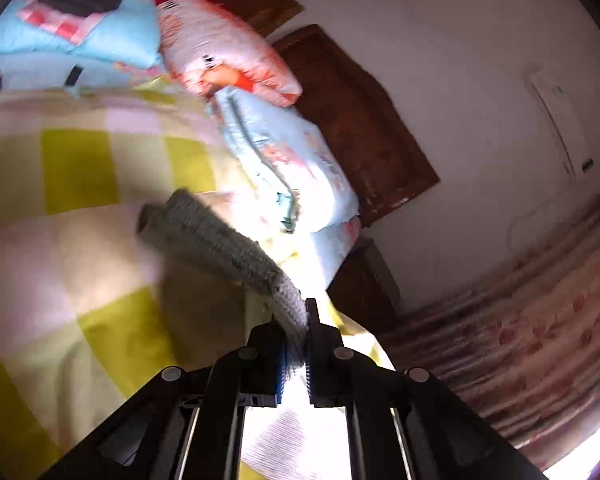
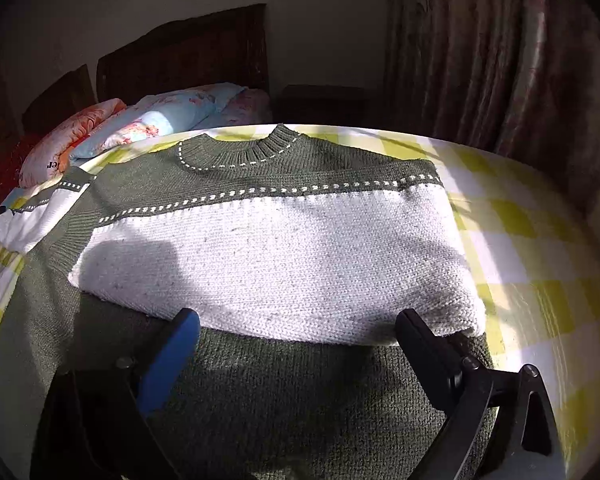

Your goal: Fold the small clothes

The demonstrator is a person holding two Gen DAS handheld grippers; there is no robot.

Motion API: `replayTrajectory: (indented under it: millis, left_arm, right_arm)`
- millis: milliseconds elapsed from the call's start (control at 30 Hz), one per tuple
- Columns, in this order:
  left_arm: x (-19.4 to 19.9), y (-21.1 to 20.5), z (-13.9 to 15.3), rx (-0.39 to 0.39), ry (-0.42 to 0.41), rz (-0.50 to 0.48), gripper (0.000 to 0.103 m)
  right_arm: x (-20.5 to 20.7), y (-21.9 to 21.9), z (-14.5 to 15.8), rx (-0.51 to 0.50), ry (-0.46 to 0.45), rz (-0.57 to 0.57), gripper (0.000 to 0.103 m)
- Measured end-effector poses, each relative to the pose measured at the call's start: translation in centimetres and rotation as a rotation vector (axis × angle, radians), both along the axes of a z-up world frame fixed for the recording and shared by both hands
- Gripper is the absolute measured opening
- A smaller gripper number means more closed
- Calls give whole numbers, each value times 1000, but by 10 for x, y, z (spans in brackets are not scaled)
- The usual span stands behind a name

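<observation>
A small knit sweater [image 2: 268, 248], dark green with a white chest band, lies front up on the yellow-checked bedspread [image 2: 532, 240], collar at the far side. Its right side is folded in; its left sleeve [image 2: 40, 208] lies off to the left. My right gripper [image 2: 296, 328] is open just above the sweater's lower body and holds nothing. In the left wrist view my left gripper [image 1: 298, 344] is shut on the sleeve's grey-green ribbed cuff [image 1: 220, 248] and holds it lifted above the bedspread [image 1: 80, 168].
Pillows [image 2: 156, 124] and folded quilts [image 1: 68, 28] are piled at the head of the bed against a dark wooden headboard [image 2: 188, 52]. A dark nightstand [image 2: 324, 104] and patterned curtains [image 2: 480, 48] stand beyond the bed's right side.
</observation>
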State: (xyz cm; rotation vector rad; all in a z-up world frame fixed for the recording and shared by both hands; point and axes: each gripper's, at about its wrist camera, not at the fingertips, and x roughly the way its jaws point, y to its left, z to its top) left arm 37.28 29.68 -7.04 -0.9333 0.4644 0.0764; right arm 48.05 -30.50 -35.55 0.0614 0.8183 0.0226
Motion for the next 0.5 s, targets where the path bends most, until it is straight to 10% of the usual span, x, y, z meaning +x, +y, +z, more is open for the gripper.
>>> replayTrajectory:
  millis: [167,333,500]
  left_arm:
    - [-16,-158,84,210,-238,-401,8]
    - [-19,-308,74,292,-195,-885,29]
    - [-56,-303,47,261,-119,-834,29]
  right_arm:
    - [-20,-40,12,223,-135,-101,103]
    - [-33,-54,20,288,-218,-159,103]
    - [-37,-68,20,349,-245,-190,103]
